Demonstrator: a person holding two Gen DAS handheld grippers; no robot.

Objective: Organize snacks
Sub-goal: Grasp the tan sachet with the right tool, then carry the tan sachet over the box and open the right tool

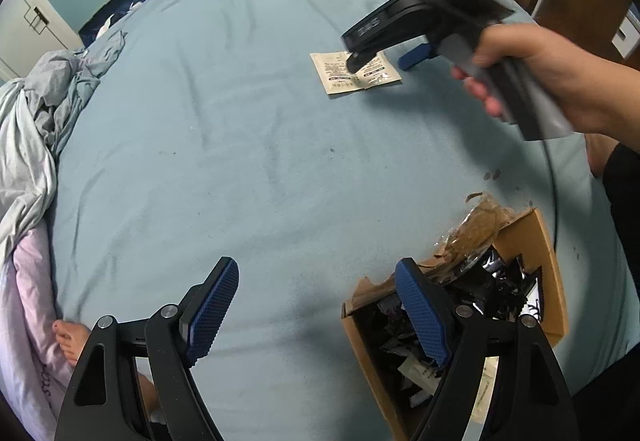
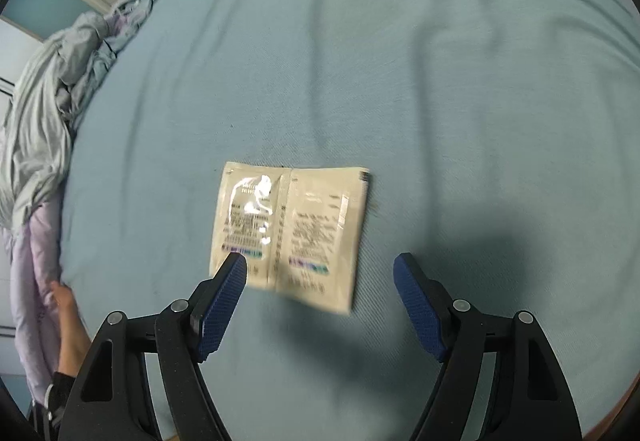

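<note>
Cream packet (image 2: 290,231) lay flat on blue sheet (image 2: 440,81), well apart from cardboard box (image 1: 550,249) of dark wrappers. Right gripper (image 2: 320,277) hung over packet, jaws wide, nothing held. Left gripper (image 1: 316,301) beside box, jaws wide, empty.

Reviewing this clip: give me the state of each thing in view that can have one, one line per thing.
Left gripper: open, empty, beside the box.
Right gripper: open, empty, over the packet.
Beige snack packet: sealed, lying flat on the sheet, printed side up, not gripped.
Cardboard box: open, flaps torn, dark wrappers inside.
Blue bed sheet: spread out, lightly wrinkled.
Grey bedding: bunched at the bed's edge.
</note>
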